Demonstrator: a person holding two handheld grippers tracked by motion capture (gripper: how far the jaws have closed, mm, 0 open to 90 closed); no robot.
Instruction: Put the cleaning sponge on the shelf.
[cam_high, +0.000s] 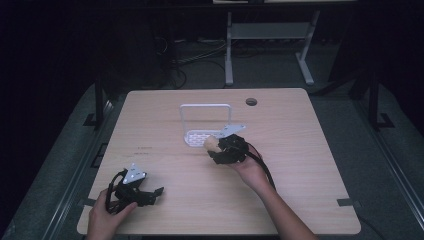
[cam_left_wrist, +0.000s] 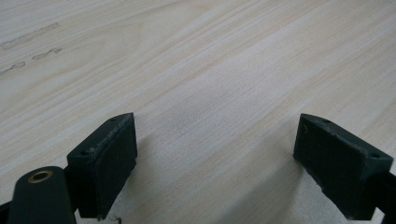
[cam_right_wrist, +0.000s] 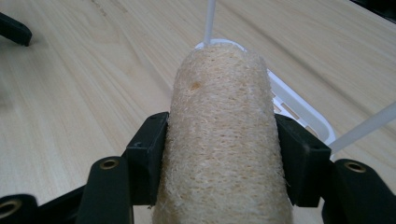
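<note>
We see the right tool (cam_high: 218, 145) just right of centre in the high view, its jaws closed on a pale loofah sponge (cam_right_wrist: 219, 140); in the right gripper view the jaws press the loofah's two sides about midway along, so its free end sticks forward toward the white rack (cam_high: 205, 122). We judge that this grip leaves the front end clear to be set into the rack's slotted tray, which lies just ahead and a little below. The rack's thin white frame rises behind the tray, near the loofah's tip, and is the one edge to mind. The left tool (cam_left_wrist: 215, 154) rests low at the lower left of the high view, jaws spread wide with nothing between them, bare counter (cam_high: 300, 165) beneath. It sits well apart from the rack, leaving open wood all round the right hand (cam_high: 250, 167).
</note>
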